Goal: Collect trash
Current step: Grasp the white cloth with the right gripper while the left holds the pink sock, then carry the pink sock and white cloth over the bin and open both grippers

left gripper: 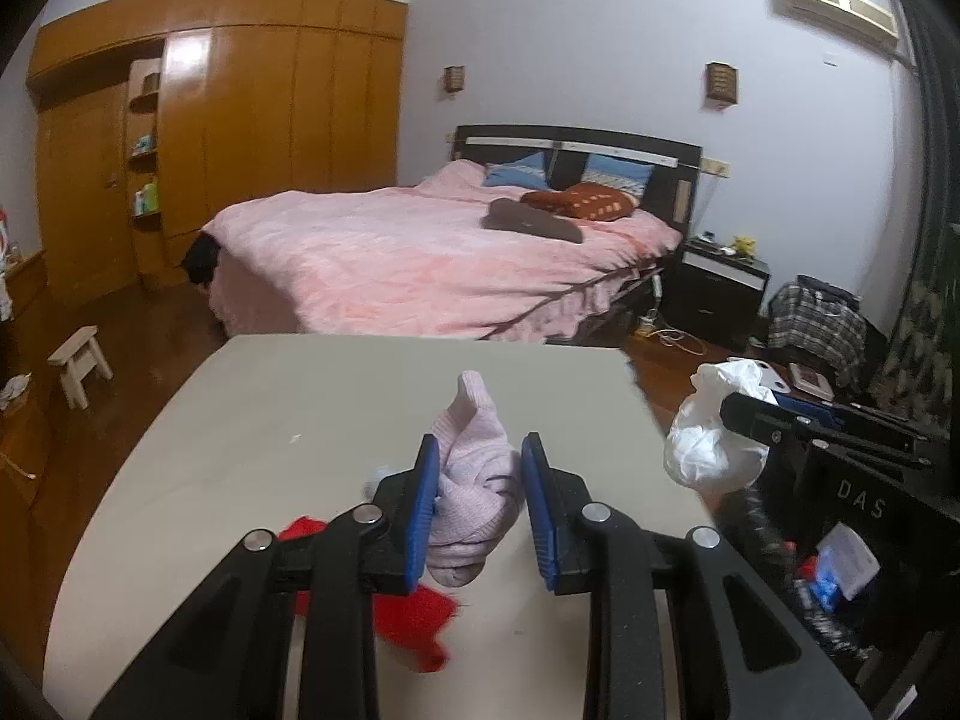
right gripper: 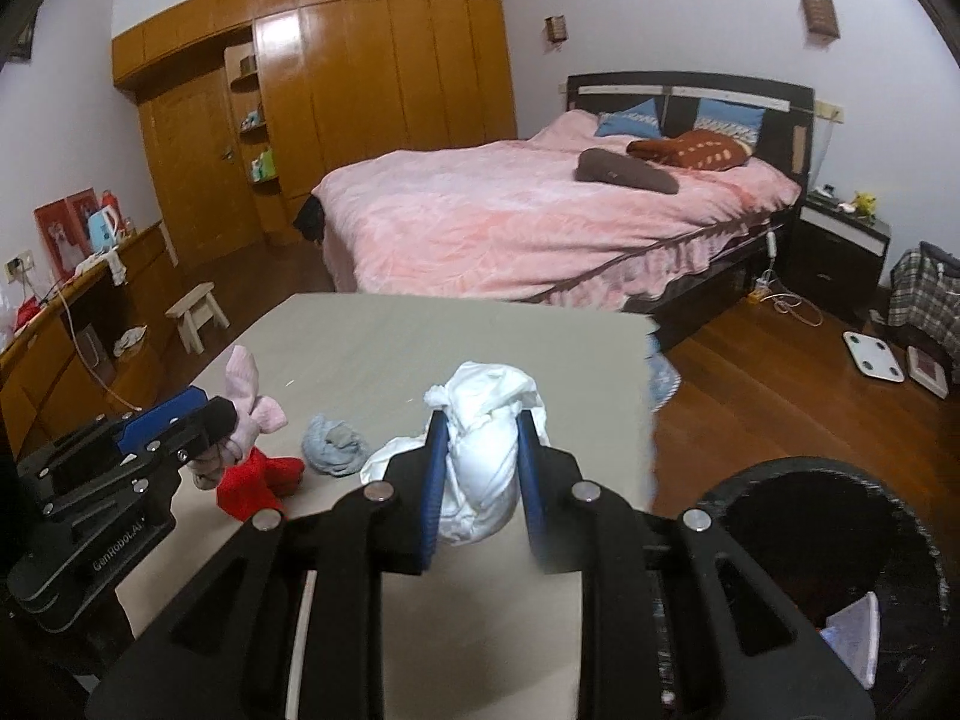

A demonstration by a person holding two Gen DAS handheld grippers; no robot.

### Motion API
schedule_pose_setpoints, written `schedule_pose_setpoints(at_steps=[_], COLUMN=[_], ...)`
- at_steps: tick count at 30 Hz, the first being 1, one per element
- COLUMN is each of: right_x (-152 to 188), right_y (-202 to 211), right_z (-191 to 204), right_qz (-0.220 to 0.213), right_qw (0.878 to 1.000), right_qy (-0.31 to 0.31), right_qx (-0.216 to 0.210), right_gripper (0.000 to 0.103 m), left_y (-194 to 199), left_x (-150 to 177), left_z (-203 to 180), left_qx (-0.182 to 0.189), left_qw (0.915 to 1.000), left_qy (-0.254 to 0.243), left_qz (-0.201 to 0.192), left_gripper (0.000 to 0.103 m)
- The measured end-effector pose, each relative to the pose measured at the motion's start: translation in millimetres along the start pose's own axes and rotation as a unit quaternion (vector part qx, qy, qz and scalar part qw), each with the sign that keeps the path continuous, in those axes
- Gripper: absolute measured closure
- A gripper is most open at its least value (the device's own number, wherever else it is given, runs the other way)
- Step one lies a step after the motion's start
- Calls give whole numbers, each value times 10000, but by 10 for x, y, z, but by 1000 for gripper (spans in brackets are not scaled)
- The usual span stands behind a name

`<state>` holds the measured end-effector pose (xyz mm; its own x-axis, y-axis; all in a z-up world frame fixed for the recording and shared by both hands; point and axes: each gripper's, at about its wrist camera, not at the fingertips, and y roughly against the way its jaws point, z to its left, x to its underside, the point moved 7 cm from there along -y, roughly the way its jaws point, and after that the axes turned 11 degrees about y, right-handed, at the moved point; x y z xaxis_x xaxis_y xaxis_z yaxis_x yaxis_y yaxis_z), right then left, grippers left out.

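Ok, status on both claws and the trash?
Left claw shut on pink sock. Right claw shut on white wad. Black bin lower right, path clear.

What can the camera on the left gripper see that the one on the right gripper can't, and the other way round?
Only the left view shows the air conditioner high on the wall. Only the right view shows the grey rag on the table and the bathroom scale on the floor. Both show the bed, the pink sock, the white wad and the red cloth.
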<state>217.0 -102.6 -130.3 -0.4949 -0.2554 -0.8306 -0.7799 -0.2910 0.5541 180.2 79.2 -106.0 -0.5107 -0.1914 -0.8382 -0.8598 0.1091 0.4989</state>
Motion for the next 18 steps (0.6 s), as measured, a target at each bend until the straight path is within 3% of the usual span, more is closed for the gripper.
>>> schedule_pose_setpoints(at_steps=[18], right_x=[246], right_y=[675], right_z=[-881], right_qz=[-144], right_qw=[9963], right_qy=[-334], right_qx=[777], right_gripper=[81], left_y=[57], left_x=[122], left_z=[-1065], left_qx=[891], left_qw=[9952], left_qy=[-384], left_qz=[113], left_gripper=[75])
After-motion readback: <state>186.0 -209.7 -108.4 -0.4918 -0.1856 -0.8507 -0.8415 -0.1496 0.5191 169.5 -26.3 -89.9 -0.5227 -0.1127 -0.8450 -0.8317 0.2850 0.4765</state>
